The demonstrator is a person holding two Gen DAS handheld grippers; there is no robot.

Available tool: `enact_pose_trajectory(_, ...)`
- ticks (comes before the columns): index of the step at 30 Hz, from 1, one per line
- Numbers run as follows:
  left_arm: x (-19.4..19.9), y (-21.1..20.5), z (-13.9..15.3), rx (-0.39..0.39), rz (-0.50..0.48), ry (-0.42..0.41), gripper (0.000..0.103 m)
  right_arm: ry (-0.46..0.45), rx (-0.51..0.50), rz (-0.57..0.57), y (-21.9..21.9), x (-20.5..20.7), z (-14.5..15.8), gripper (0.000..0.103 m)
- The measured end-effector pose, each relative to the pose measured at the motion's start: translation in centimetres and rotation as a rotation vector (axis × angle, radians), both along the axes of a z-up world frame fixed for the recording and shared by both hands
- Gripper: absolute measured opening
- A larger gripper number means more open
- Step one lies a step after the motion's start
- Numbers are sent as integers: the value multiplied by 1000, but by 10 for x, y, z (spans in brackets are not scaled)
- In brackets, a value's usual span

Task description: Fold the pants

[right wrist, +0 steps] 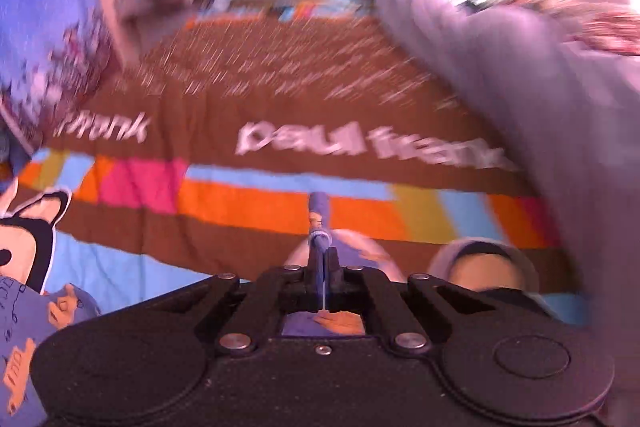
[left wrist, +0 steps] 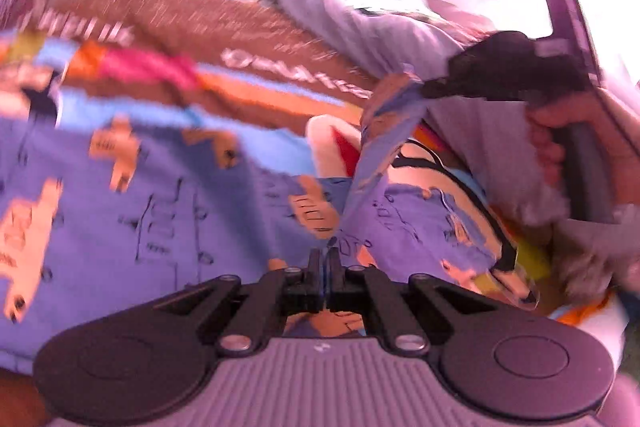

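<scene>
On the brown bedspread (right wrist: pixel 280 99), we are pinching the blue printed pants (left wrist: pixel 140 195) in both grippers: left gripper (left wrist: pixel 326 259) is clamping a raised fold, right gripper (right wrist: pixel 322 259) is squeezing a bunched edge.

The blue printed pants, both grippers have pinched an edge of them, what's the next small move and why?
Probably carry both pinched edges together across the pants to lay the fold. The left gripper and right gripper are each shut on blue fabric, and most of it lies spread on the bedspread.
</scene>
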State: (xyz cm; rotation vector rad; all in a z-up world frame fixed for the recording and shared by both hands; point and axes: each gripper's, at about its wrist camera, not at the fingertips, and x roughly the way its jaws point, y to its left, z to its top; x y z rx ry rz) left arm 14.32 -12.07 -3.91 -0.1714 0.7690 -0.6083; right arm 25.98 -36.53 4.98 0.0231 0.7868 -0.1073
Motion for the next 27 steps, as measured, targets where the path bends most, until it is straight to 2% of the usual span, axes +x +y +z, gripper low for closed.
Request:
enact_pose_trajectory(3, -15, -20, 6, 94, -54, -81, 0, -57, 7, -56, -35, -52, 6, 0)
enact_pose_trajectory(6, -27, -35, 3, 173, -89, -113, 0, -53, 85, -136, -71, -107, -10, 0)
enact_pose_trajectory(8, -26, -41, -1, 204, -104, -95, 1, -33, 142, -178, -89, -133, -29, 0)
enact_pose_trajectory(11, -24, -45, -7, 227, -156, -39, 7, -7, 235, -251, -107, -165, -59, 0)
enact_pose_trajectory(13, -21, -39, -6, 197, -200, -13, 14, 7, 290, -280, -111, -177, -75, 0)
enact_pose_trajectory(14, -21, -34, -4, 173, -223, 11, 21, 9, 310, -286, -112, -182, -82, 0)
enact_pose_trajectory(15, -18, -31, 0, 150, -245, 42, 30, 7, 312, -287, -111, -186, -88, 5)
enact_pose_trajectory(16, -14, -30, 4, 133, -264, 68, 35, 0, 311, -291, -110, -191, -93, 11)
enact_pose_trajectory(17, -8, -30, 9, 127, -275, 78, 44, -15, 328, -310, -111, -195, -96, 20)
enact_pose_trajectory(18, -2, -33, 14, 130, -276, 75, 53, -35, 366, -331, -114, -200, -98, 26)
enact_pose_trajectory(19, 5, -40, 21, 141, -274, 60, 57, -56, 397, -349, -120, -204, -99, 31)
enact_pose_trajectory(20, 13, -49, 27, 149, -276, 44, 58, -86, 426, -378, -126, -209, -99, 43)
enact_pose_trajectory(21, 23, -62, 33, 153, -281, 26, 59, -112, 451, -402, -131, -212, -98, 48)
enact_pose_trajectory(24, 56, -104, 37, 164, -333, -1, 60, -133, 500, -423, -143, -208, -99, 48)
enact_pose_trajectory(27, 91, -154, 32, 191, -413, -16, 60, -144, 477, -445, -152, -201, -99, 48)
